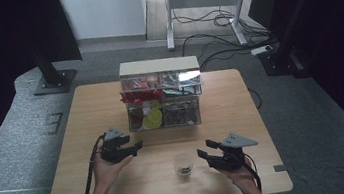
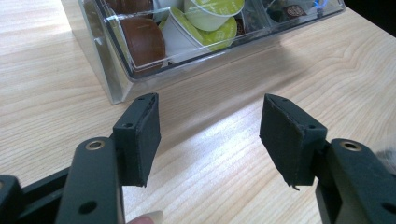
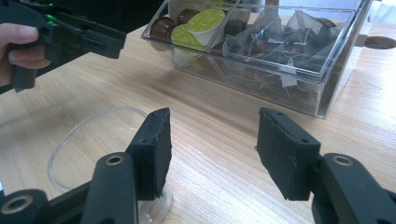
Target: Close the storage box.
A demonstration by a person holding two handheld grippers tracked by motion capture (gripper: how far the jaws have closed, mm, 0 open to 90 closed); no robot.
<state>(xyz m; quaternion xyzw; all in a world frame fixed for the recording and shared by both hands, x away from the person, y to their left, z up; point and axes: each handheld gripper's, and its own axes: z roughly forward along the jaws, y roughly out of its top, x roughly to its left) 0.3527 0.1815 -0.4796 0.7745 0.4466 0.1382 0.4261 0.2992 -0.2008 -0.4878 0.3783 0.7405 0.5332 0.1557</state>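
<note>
A clear two-tier organiser box (image 1: 162, 98) stands mid-table, holding brown capsules (image 2: 145, 43), green-lidded capsules (image 2: 212, 9) and tea bags (image 3: 280, 42). In front of it a small clear cup (image 1: 184, 164) stands on the wood, with something dark at its bottom. My left gripper (image 1: 138, 145) hovers left of the cup, near the box's lower left corner (image 2: 116, 88). In its own view the left gripper (image 2: 211, 100) is open, with bare wood between the jaws. To the cup's right, my right gripper (image 1: 204, 148) points at it. Seen up close, the right gripper (image 3: 215, 114) is open and holds nothing, the cup (image 3: 88, 144) beside its left jaw.
The wooden table (image 1: 243, 118) has bare room on both sides of the box. Beyond it lie grey carpet, cables on the floor (image 1: 215, 20) and a desk frame. Black stands (image 1: 51, 77) flank the table. The left gripper (image 3: 70, 37), held by a hand, appears in the right gripper view.
</note>
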